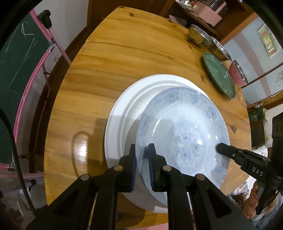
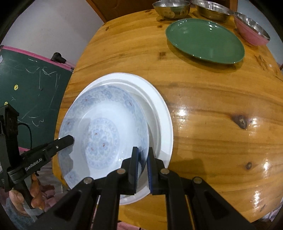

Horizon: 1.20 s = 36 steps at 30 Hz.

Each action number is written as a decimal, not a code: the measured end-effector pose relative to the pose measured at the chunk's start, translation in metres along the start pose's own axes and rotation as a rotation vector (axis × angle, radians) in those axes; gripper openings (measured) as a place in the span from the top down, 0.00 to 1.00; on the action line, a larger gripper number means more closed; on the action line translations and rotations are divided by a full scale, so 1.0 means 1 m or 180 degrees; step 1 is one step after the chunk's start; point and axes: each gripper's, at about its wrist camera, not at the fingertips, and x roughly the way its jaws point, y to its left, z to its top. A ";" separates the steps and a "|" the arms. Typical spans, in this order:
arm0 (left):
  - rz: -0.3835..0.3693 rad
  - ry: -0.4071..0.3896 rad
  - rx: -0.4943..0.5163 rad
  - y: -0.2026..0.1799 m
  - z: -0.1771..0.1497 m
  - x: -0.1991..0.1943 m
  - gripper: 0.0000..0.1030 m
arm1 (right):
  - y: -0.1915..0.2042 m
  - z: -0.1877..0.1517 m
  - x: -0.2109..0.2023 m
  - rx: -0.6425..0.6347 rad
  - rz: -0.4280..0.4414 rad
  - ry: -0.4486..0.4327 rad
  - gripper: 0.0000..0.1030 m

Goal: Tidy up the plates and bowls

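Observation:
A blue-patterned deep plate (image 1: 184, 131) (image 2: 104, 129) is held by both grippers over a larger white plate (image 1: 122, 116) (image 2: 159, 109) on the round wooden table. My left gripper (image 1: 142, 150) is shut on the patterned plate's rim at one side. My right gripper (image 2: 143, 154) is shut on the rim at the opposite side; it also shows in the left wrist view (image 1: 219, 147). The left gripper shows in the right wrist view (image 2: 70, 139). The patterned plate sits off-centre over the white plate; I cannot tell whether they touch.
A green plate (image 2: 205, 40) (image 1: 219, 76) lies at the far side of the table (image 2: 212, 115). Behind it stand two steel bowls (image 2: 171, 8) (image 2: 212, 9) and a pink bowl (image 2: 251, 28). A green chalkboard (image 2: 30, 92) stands beside the table.

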 end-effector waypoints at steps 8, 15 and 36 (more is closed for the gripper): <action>0.0038 0.0028 -0.0044 0.002 0.004 0.008 0.90 | -0.004 0.001 0.008 0.0028 0.0004 0.0050 0.92; 0.0025 0.0018 -0.0068 0.006 0.005 0.011 0.90 | 0.000 0.001 0.010 -0.0043 -0.0064 0.0032 0.91; 0.0030 -0.0393 0.0088 -0.020 0.004 -0.029 0.29 | 0.016 -0.004 -0.015 -0.0311 -0.0283 -0.0193 0.58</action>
